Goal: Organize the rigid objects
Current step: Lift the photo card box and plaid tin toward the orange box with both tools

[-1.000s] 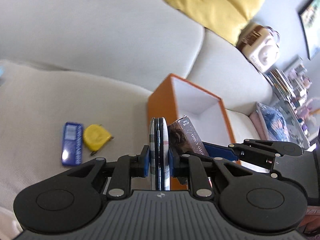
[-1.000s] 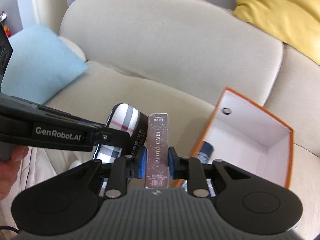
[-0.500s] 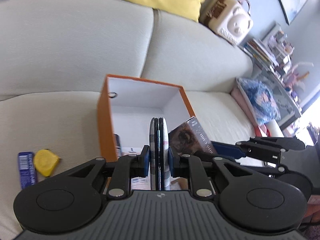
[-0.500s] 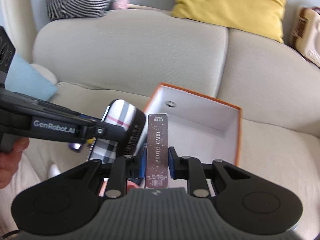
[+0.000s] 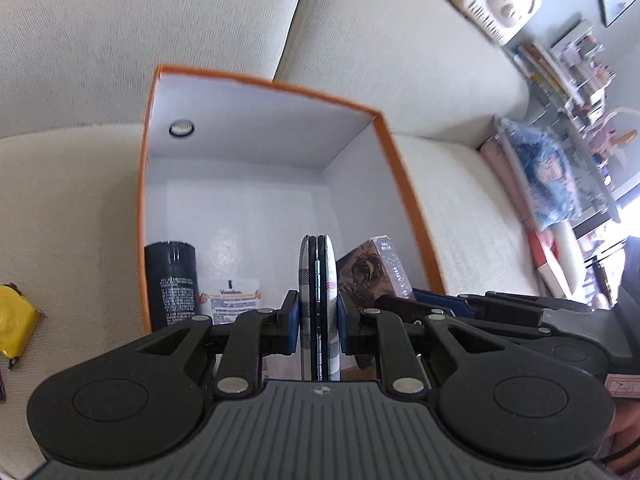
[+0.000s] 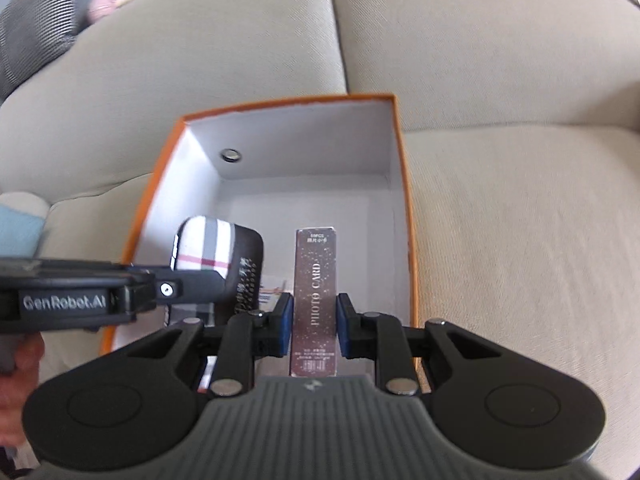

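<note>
An orange box (image 5: 149,184) with a white inside stands open on the beige sofa; it also shows in the right wrist view (image 6: 406,184). My left gripper (image 5: 318,320) is shut on a flat plaid case (image 5: 318,280), held on edge over the box; the case also shows in the right wrist view (image 6: 208,248). My right gripper (image 6: 314,320) is shut on a slim "PHOTO CARD" box (image 6: 315,280), held over the box's right side; it also shows in the left wrist view (image 5: 380,268). A black bottle (image 5: 170,280) and a white Vaseline packet (image 5: 232,300) lie inside.
A yellow tape measure (image 5: 14,328) lies on the sofa seat left of the box. The sofa back (image 5: 160,20) rises behind the box. A shelf with books and clutter (image 5: 568,60) stands at the far right. A light blue cushion (image 6: 16,232) sits at the left.
Both grippers have moved forward and down over the orange box with their objects. The box now fills the middle of both views and its contents show.
</note>
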`<state>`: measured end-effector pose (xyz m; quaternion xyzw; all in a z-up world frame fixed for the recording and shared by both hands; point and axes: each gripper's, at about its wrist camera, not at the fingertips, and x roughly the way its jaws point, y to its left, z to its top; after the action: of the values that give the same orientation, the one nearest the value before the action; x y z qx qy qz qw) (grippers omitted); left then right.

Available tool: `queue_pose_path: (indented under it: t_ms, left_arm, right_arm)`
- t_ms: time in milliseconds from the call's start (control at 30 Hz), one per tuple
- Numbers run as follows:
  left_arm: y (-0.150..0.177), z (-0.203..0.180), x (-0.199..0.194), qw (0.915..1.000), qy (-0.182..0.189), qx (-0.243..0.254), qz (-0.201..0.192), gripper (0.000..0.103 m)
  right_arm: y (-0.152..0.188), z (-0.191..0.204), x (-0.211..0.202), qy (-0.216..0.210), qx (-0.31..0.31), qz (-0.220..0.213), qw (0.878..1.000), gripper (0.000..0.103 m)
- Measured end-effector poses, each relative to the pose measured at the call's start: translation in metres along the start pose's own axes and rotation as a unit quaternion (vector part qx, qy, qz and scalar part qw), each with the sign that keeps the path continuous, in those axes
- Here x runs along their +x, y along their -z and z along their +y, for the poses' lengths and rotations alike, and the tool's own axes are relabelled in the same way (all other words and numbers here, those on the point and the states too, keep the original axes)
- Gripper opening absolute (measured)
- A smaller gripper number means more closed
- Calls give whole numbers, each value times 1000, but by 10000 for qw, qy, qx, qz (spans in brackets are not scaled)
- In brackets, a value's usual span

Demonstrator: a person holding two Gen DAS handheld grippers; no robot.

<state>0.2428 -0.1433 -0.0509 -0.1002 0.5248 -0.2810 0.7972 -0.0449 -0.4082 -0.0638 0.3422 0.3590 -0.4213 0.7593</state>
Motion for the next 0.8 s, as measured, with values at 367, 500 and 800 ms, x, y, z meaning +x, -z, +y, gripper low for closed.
queue_pose_path:
  t_ms: [367, 500, 800]
  left_arm:
    - [-4, 9, 14, 9994, -267, 210, 59, 21]
    - [-4, 11, 14, 9995, -217, 214, 62, 21]
    - [-2, 11, 12, 9997, -93, 177, 113, 21]
  right_arm:
    - [16, 16, 50, 411, -219, 207, 9987, 23]
    - [21, 19, 63, 560, -369, 347, 9971, 23]
    - [19, 33, 52, 862, -1371, 147, 9867, 25]
